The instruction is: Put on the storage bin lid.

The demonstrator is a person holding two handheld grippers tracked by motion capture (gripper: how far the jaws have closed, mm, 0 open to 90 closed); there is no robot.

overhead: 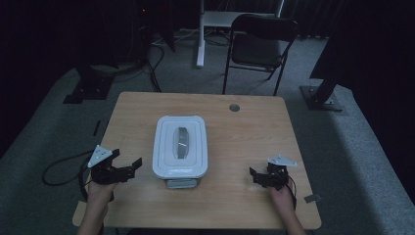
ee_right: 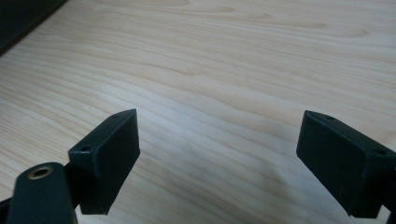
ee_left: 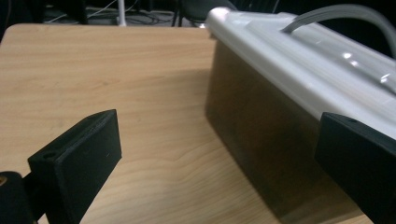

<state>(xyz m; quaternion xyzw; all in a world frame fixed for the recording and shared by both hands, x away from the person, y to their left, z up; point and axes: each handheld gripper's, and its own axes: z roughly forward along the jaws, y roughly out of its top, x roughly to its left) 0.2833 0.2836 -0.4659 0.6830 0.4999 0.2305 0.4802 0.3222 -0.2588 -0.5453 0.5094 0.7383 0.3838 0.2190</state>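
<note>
Box [overhead: 180, 146] sat mid-table [overhead: 244, 142], lid on. Left gripper [overhead: 128, 168], at its 8 o'clock, gaped just beside it; right gripper [overhead: 259, 176], at 4 o'clock, gaped well apart.

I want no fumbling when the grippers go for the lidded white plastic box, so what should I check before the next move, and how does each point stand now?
1. Left gripper open: ok, jaws spread wide in the left gripper view.
2. Right gripper open: ok, jaws apart over bare wood.
3. White plastic box with grey handle has its lid seated: ok, the lid sits flat and even.
4. Front latch released: cannot tell, too dim.
5. Light wooden table free of obstacles near the box: ok.
6. Left gripper touching the box: not ok, a gap shows in the high view.
</note>
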